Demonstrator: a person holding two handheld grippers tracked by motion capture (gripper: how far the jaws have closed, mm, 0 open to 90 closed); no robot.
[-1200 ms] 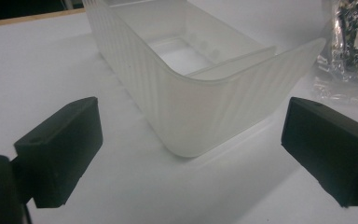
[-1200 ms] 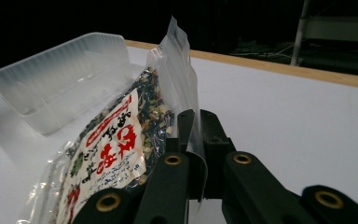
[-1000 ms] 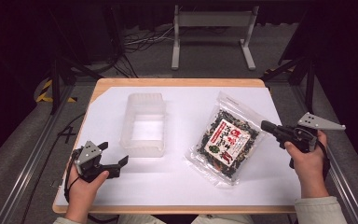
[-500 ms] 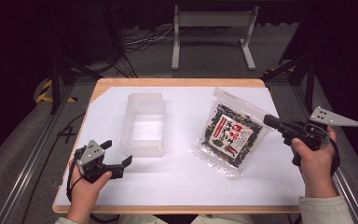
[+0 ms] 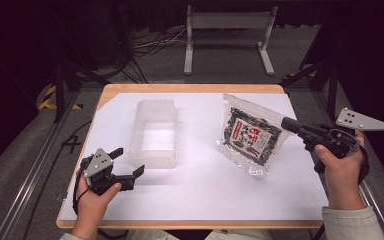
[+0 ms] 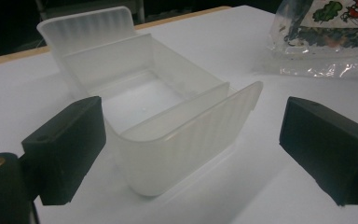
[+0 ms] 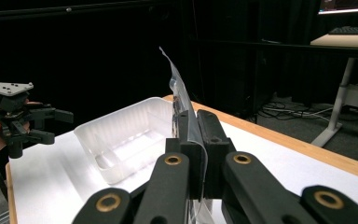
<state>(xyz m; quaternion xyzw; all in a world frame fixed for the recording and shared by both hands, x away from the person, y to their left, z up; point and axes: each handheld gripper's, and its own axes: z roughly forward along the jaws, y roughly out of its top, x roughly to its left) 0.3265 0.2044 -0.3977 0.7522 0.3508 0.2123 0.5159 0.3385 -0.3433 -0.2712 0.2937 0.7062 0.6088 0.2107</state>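
A clear snack bag [image 5: 250,135] with a dark printed label hangs tilted over the right half of the table, its lower edge near the white surface. My right gripper [image 5: 286,123] is shut on the bag's right edge; in the right gripper view the thin plastic of the bag [image 7: 179,93] rises from between the pressed jaws. A translucent plastic container [image 5: 154,134] stands open and empty at centre left. My left gripper [image 5: 128,161] rests at the front left with jaws wide apart, just in front of the container [image 6: 168,116], touching nothing.
White paper [image 5: 200,190] covers the wooden table [image 5: 190,88]. Dark floor, cables and a metal stand [image 5: 227,22] lie beyond the far edge. In the left gripper view the bag [image 6: 326,37] lies at upper right.
My right gripper has risen and pulled the bag's right edge up off the table, tilting the bag. The left gripper has stayed in place.
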